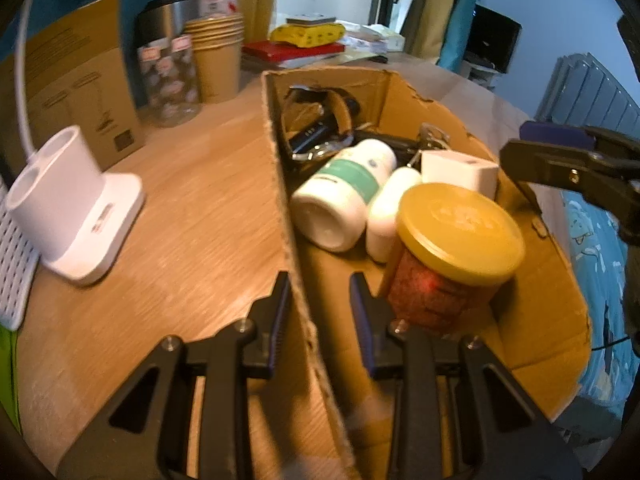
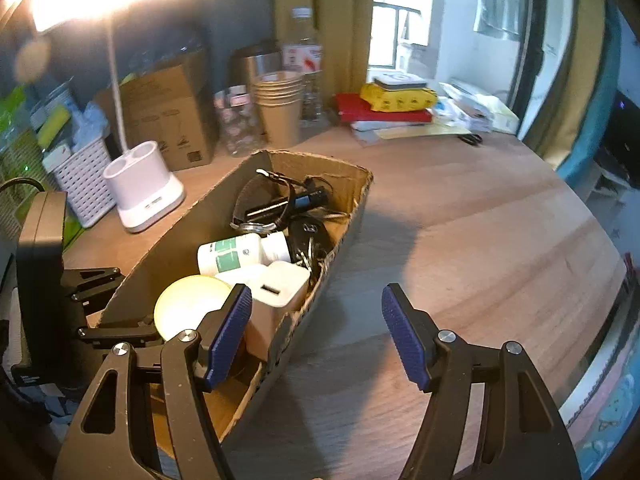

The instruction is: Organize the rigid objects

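- Left gripper (image 1: pixel 320 308) straddles the near long wall of the cardboard box (image 1: pixel 532 320): one finger outside over the table (image 1: pixel 192 216), the other inside, just beside the jar (image 1: pixel 452 256). Its jaws are narrow, but a gap shows on both sides of the wall, so whether the pads actually pinch the cardboard cannot be told; it looks like a steadying hold on the box.
- Right gripper (image 2: pixel 316 332) stands fairly wide and holds nothing. Its left pad hangs over the box's other long wall, in front of the white charger (image 2: pixel 282 284); its right pad hangs over bare table. From the left wrist view it shows as a dark clamp at the box's far side.
- Done, by my reading: the small hard things are already gathered in the box. The gold-lidded jar stands upright at the near end; behind it a white bottle (image 1: pixel 348 192) lies on its side, touching a smaller white container (image 1: pixel 390 216); the charger sits next to them; keys (image 2: pixel 310 240) and a watch (image 2: pixel 264 200) fill the far end.
- Left: no loose small item shows on the open table near the box. The lamp base (image 1: pixel 76 208), paper cups (image 1: pixel 218 52) and books (image 2: pixel 384 112) along the back seem to belong there.
- Judgement: the sorting looks almost finished; what remains may be only placing or squaring the box.
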Demonstrator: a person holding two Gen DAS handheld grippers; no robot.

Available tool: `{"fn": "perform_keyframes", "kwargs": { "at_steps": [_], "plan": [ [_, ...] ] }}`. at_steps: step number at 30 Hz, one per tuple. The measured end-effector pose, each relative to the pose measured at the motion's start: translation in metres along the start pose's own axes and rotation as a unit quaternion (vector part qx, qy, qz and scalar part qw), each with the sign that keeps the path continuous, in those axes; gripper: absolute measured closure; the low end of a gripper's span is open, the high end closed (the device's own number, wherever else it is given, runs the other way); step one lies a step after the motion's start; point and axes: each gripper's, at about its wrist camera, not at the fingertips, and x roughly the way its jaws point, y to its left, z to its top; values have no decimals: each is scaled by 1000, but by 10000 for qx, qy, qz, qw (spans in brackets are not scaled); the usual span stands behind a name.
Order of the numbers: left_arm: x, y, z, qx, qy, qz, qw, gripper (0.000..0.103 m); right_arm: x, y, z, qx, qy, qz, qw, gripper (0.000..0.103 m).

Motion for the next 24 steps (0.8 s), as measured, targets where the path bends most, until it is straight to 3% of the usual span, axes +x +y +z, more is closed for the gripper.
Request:
{"fn": "perform_keyframes", "kwargs": {
  "at_steps": [16, 24],
  "plan": [
    [49, -56, 54, 278, 39, -118, 9995, 71, 2, -78, -5, 420, -5, -208, 9989, 32],
    [61, -65, 68, 321, 51, -154, 9994, 71, 3, -104, -4, 602, -57, -345, 9976, 32]
  ]
}}
